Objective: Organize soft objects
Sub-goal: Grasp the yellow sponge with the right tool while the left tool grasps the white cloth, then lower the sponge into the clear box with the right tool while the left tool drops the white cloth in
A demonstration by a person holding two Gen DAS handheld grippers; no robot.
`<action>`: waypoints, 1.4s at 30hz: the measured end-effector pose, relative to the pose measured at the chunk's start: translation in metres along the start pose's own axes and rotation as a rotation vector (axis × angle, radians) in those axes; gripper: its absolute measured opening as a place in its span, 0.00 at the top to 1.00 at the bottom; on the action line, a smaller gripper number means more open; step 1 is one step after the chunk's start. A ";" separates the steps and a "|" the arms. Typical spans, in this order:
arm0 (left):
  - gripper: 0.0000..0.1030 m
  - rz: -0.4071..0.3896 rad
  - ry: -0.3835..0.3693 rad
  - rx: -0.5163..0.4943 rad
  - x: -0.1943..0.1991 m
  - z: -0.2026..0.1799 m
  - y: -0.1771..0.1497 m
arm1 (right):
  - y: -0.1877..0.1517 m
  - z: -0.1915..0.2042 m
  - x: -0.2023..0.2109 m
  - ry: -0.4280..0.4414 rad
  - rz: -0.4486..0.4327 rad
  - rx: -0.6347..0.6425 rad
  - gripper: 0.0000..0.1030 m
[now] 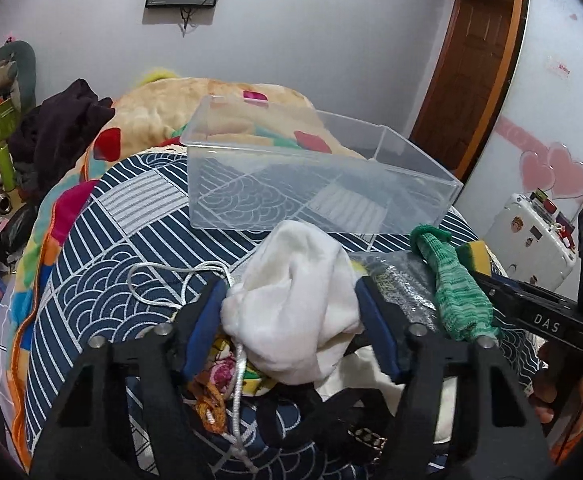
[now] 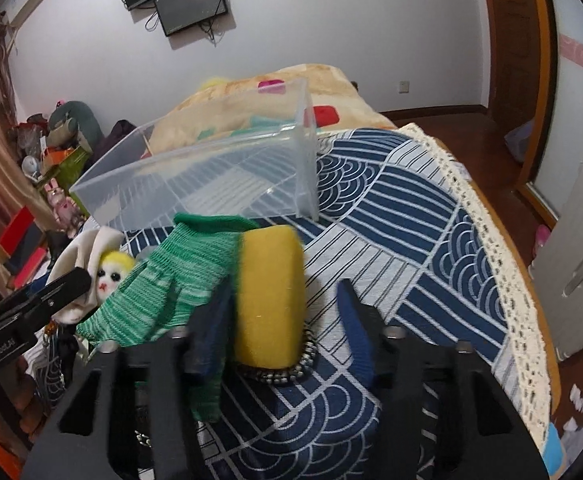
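A clear plastic bin [image 1: 323, 184] stands empty on the patterned cloth, also in the right wrist view [image 2: 211, 176]. My left gripper [image 1: 291, 312] is shut on a white cloth [image 1: 295, 304], held among a pile of soft things. My right gripper [image 2: 283, 312] is open around a yellow sponge [image 2: 269, 296] that leans on its left finger; a gap shows on the right side. A green knit glove [image 2: 163, 292] drapes over that left finger; it also shows in the left wrist view [image 1: 455, 288].
A white cord [image 1: 179, 280] and a silver mesh bag [image 1: 403, 288] lie by the pile. A yellow-haired doll [image 2: 111, 272] lies at left. A beaded chain [image 2: 291, 368] lies under the sponge. A blanket [image 1: 163, 112] is behind the bin. The lace-trimmed cloth edge [image 2: 503, 280] runs at right.
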State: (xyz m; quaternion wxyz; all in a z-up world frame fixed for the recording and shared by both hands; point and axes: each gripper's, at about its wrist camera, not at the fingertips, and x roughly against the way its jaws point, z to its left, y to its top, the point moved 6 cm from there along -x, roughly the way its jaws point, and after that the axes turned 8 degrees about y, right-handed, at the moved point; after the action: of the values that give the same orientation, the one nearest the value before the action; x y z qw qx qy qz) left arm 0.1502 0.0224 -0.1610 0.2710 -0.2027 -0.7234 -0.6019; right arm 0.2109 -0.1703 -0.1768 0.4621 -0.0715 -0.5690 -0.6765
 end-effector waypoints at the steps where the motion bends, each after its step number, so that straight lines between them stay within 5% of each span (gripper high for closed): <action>1: 0.47 -0.005 0.007 -0.003 0.001 0.001 0.000 | 0.001 0.000 0.000 0.010 -0.005 -0.002 0.67; 11: 0.80 -0.039 -0.024 0.037 0.019 0.013 0.008 | 0.012 0.001 0.012 0.013 -0.064 0.006 0.74; 13: 0.96 -0.060 -0.029 0.031 0.028 0.013 0.012 | 0.016 0.001 0.016 0.011 -0.083 0.006 0.74; 31: 0.97 -0.192 -0.006 0.016 0.064 0.020 0.076 | 0.068 0.023 0.036 0.020 -0.199 0.107 0.74; 42: 0.97 -0.203 0.018 -0.025 0.037 0.012 0.124 | 0.116 0.038 0.017 0.008 -0.236 0.164 0.74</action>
State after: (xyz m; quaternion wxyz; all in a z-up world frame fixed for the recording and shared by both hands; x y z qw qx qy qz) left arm 0.1969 0.0567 -0.0449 0.2127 -0.1260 -0.7302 -0.6369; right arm 0.2668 -0.1395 -0.0712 0.3860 0.0365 -0.6250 -0.6776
